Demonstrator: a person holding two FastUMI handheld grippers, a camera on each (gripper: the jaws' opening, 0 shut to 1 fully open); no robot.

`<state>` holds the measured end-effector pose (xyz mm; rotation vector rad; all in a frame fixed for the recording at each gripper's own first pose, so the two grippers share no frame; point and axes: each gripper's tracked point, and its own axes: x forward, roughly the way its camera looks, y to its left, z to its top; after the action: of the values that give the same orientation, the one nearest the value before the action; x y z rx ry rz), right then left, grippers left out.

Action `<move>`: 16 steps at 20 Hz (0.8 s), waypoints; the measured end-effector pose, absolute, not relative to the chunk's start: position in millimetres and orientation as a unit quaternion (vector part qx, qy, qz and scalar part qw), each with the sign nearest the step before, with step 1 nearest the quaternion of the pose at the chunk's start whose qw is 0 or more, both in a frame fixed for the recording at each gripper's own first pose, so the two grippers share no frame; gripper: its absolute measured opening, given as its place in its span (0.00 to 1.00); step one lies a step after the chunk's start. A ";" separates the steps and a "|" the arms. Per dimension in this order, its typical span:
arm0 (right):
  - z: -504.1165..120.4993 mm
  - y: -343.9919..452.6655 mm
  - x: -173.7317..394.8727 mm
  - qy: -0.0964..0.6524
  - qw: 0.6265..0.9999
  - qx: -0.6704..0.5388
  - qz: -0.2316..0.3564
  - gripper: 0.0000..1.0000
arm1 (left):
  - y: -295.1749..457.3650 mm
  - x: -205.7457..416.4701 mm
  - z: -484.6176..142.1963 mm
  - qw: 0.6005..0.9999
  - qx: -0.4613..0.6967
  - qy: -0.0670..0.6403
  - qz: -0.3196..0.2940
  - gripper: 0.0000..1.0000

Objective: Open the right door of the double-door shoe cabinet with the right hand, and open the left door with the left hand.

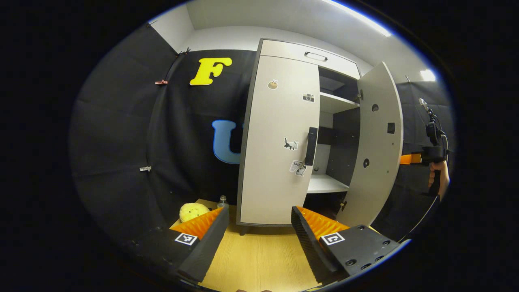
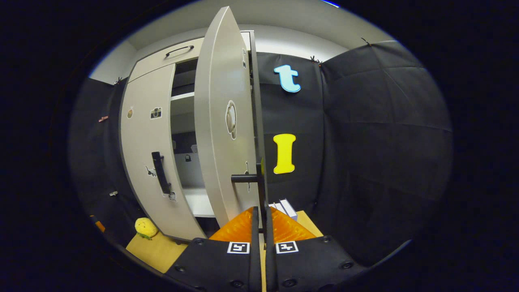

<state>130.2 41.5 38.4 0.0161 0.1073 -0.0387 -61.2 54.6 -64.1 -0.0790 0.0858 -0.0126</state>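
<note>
Item one, our left gripper (image 1: 257,227): in the left gripper view we find its jaws standing wide apart with nothing between them, above the wooden floor (image 1: 259,259) and short of the shoe cabinet (image 1: 284,134). Ahead of it is the left door (image 1: 279,142), closed flat against the cabinet front. It carries a dark vertical handle (image 1: 311,146) at its inner edge and several small stickers (image 1: 290,143).

Item two, our right gripper (image 2: 259,227): in the right gripper view we find its fingers drawn almost together, with the thin dark edge of the right door's handle (image 2: 259,178) running down between them. We cannot tell whether both fingers actually press on it. The same gripper appears far right in the left gripper view (image 1: 423,157), held by a hand (image 1: 440,178) just behind the swung door.

Item three, the right door (image 2: 221,134): open, swung well out from the cabinet, seen nearly edge-on in the right gripper view and from its inner face in the left gripper view (image 1: 375,150).

Item four, cabinet interior: pale shelves (image 1: 330,184) show through the opening, and a drawer front with a handle (image 1: 312,54) sits across the top.

Item five, surroundings: a yellow plush toy (image 1: 192,211) and a small bottle (image 1: 222,200) sit on the floor left of the cabinet; a small white box (image 2: 286,207) lies on the floor beyond the right gripper; black cloth (image 2: 377,154) forms the booth walls.
</note>
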 end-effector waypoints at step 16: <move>47.0 52.9 37.2 0.028 0.996 0.080 0.035 0.05 | 42.4 -62.1 -61.9 0.999 -0.032 0.040 -0.018 0.95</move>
<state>37.2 52.9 47.0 0.1602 0.0553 0.0707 -62.1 42.4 -61.9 -0.0644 0.0796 -0.0368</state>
